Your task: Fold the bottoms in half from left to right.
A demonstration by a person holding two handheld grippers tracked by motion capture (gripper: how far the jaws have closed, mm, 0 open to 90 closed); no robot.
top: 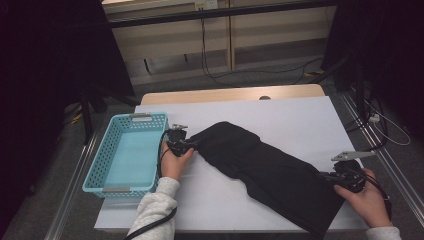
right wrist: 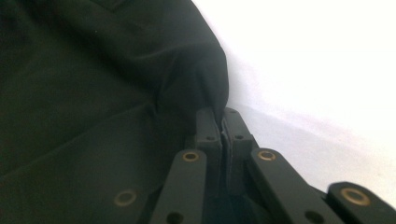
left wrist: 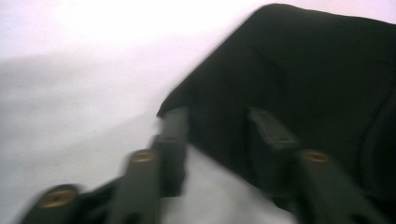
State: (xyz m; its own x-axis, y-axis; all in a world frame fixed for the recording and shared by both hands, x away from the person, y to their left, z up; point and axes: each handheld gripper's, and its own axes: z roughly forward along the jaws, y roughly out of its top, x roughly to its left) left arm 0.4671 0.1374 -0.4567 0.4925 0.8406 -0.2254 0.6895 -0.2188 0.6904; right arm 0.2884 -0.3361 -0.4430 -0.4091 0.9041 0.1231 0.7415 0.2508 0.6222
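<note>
Lying black cloth gripped at one end

A black cloth (top: 260, 165) is spread slantwise, creased, right of the basket (top: 127, 152). Its far end is pinched by the right gripper (right wrist: 223, 122). The left gripper (left wrist: 217, 123) is parted astride its near corner.

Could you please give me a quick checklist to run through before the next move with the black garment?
1. Right tool shut on the black garment edge: ok.
2. Left tool gripping the garment's corner: not ok, jaws apart around it.
3. Garment lying flat on the white table cover: not ok, creased.
4. Blue basket free to receive it: ok.
5. Left gripper view sharp enough to judge contact: cannot tell, blurred.
</note>
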